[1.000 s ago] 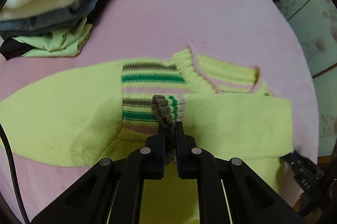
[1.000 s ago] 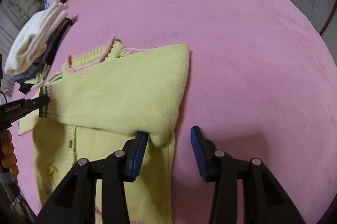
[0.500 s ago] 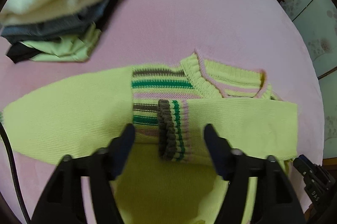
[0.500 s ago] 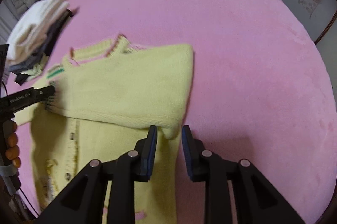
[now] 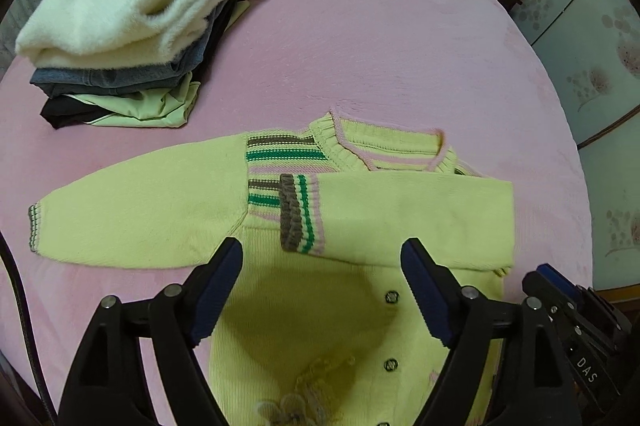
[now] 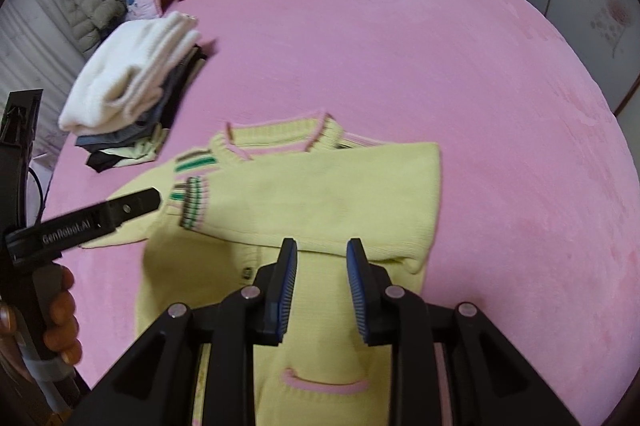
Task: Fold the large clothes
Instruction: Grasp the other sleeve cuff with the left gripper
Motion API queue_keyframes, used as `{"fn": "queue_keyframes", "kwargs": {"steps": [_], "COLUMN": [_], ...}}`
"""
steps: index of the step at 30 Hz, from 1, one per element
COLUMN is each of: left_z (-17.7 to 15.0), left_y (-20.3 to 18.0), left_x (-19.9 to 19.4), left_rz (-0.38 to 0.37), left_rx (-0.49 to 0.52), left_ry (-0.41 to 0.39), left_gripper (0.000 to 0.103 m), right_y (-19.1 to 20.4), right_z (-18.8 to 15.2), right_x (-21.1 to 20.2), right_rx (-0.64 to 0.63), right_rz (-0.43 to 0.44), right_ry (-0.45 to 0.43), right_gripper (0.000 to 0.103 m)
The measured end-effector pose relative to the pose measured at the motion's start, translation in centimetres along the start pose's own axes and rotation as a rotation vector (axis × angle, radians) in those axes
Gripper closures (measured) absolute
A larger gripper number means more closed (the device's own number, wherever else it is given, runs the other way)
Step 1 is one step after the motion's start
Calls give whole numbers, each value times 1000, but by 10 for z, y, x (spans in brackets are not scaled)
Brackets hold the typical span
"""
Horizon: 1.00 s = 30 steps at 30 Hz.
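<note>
While left tongs (image 5: 322,266) widen, empty, above cardigan (image 5: 340,314), I see right tongs (image 6: 321,258) part open, nothing held; folded sleeve (image 5: 416,214) across chest.

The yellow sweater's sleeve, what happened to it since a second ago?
The left gripper let go of the striped cuff; its jaws are opening and it has lifted away. The right gripper lifted too, empty. The sleeve stays folded across the yellow sweater; the clothes pile hasn't moved.
</note>
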State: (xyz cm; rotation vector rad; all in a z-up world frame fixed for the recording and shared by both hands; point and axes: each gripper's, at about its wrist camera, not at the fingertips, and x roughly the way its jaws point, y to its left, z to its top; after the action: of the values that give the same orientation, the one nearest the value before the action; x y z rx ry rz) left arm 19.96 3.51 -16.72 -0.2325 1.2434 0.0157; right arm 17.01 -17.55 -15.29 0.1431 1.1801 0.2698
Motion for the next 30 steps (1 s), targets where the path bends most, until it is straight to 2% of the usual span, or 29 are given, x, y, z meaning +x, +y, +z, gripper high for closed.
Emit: {"fn": "queue_keyframes", "kwargs": {"steps": [9, 19, 25, 30], "left_z": [-13, -25, -32, -41], "left_y": [1, 24, 63, 119], "left_x": [-28, -60, -70, -67], "left_rz": [-11, -56, -82, -17], "left_rx": [-13, -42, -118, -221], "left_ry": [3, -21, -30, -39], "left_gripper": [21, 20, 20, 20], "right_y": [23, 59, 86, 114], "right_z": [-3, -11, -9, 0], "right_x": [-18, -29, -29, -21], "right_rx": [-29, -76, -110, -151], "right_rz": [37, 74, 101, 129], "right_ry": [-3, 2, -2, -14], "right_gripper": [77, 77, 77, 77]}}
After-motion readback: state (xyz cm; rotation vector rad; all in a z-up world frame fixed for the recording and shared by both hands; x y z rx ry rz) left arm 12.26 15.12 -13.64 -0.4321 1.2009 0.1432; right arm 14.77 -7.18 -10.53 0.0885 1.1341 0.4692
